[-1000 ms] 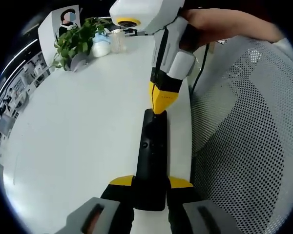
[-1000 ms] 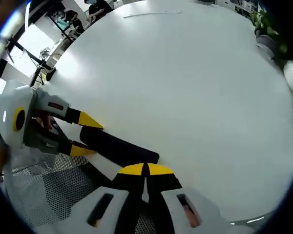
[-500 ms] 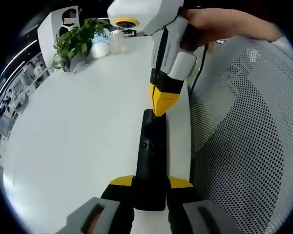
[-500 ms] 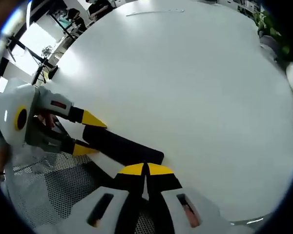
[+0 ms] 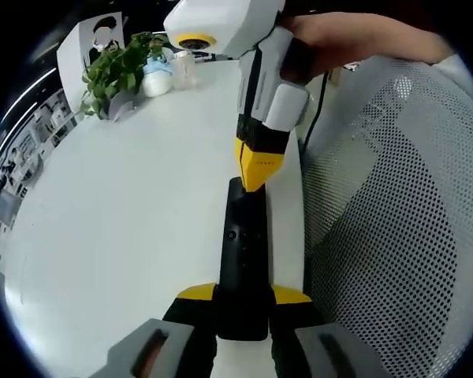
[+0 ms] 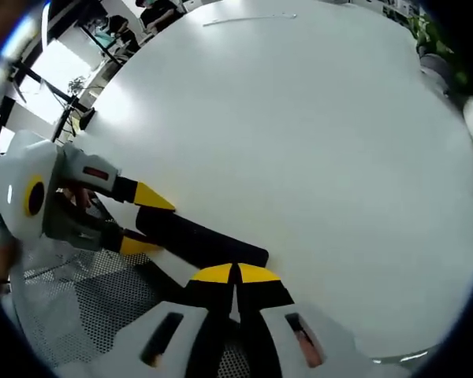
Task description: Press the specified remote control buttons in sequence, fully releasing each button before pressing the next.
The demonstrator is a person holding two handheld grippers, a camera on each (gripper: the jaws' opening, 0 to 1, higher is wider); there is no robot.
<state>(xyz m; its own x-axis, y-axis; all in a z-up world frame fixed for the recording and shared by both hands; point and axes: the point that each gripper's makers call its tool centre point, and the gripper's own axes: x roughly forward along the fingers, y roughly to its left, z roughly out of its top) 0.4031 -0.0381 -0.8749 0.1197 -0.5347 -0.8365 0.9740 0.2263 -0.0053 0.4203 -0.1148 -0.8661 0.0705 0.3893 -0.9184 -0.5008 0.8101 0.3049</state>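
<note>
Left gripper view: left hand-held gripper (image 5: 243,293), yellow-tipped jaws rising from bottom edge, pinches the near end of a black remote control (image 5: 244,260); one jaw each side of the body. Remote runs straight fwd from the jaws along the edge of the white worktop (image 5: 126,205). At its far end the right hand-held gripper (image 5: 255,175) comes down from above, held by a person's hand (image 5: 339,39); jaws pressed together into a single yellow tip, tip at the remote's far end. Whether tip touches the remote or sits just above it: cannot tell. To the right of the remote, beside the worktop edge, a mesh chair back (image 5: 394,220). Far ahead-left of the left gripper: potted plant (image 5: 114,67), a white bottle (image 5: 156,76) and a clear cup (image 5: 184,69) just beside it.

Right gripper view: right hand-held gripper (image 6: 236,276) with jaws closed, yellow tips meeting w/ no gap, directly over the near end of the remote (image 6: 197,236). Remote extends left from the tips to the left hand-held gripper (image 6: 142,224), whose two yellow jaws straddle the far end. Worktop (image 6: 299,142) spreads ahead of the jaws.
</note>
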